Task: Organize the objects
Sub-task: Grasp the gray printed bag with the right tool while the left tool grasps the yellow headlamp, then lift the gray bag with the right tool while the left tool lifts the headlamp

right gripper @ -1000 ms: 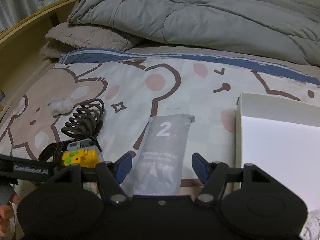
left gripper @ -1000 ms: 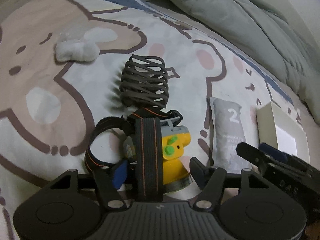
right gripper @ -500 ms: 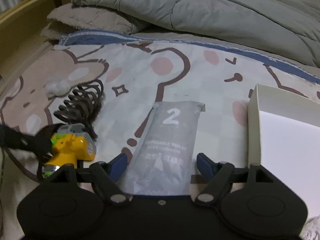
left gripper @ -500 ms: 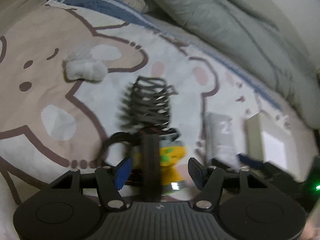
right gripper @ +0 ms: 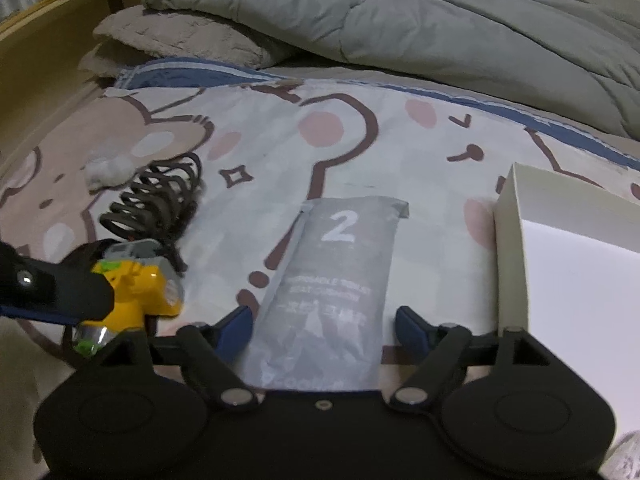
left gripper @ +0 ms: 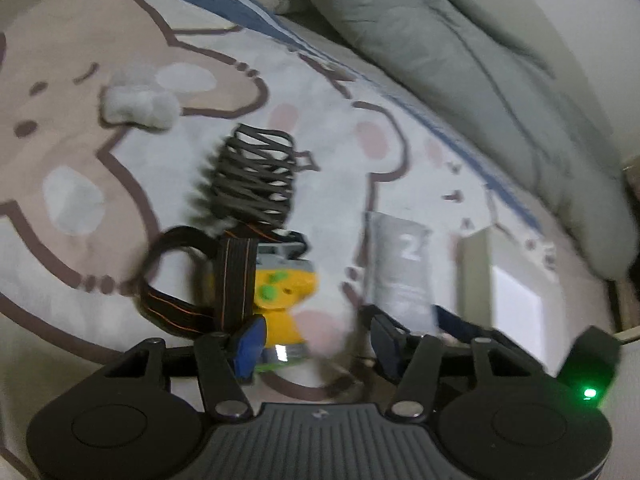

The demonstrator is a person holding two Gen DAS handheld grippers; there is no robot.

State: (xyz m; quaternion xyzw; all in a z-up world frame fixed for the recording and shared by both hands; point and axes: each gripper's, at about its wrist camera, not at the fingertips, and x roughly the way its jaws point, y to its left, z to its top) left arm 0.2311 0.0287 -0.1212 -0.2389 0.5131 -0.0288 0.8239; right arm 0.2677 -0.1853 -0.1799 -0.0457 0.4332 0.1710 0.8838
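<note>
The left gripper (left gripper: 316,340) is spread wide, holding nothing; its blue left finger (left gripper: 250,342) sits against the yellow headlamp (left gripper: 282,292), whose black strap (left gripper: 234,276) loops out over the bear-print sheet (left gripper: 120,168). Beyond the headlamp lies a dark coiled spring (left gripper: 254,176), with a white wad (left gripper: 138,102) further back. The right gripper (right gripper: 324,326) also gapes, its fingers either side of a grey packet (right gripper: 336,280) marked 2. A white box (right gripper: 512,248) stands just beside it, toward the sheet's right edge.
</note>
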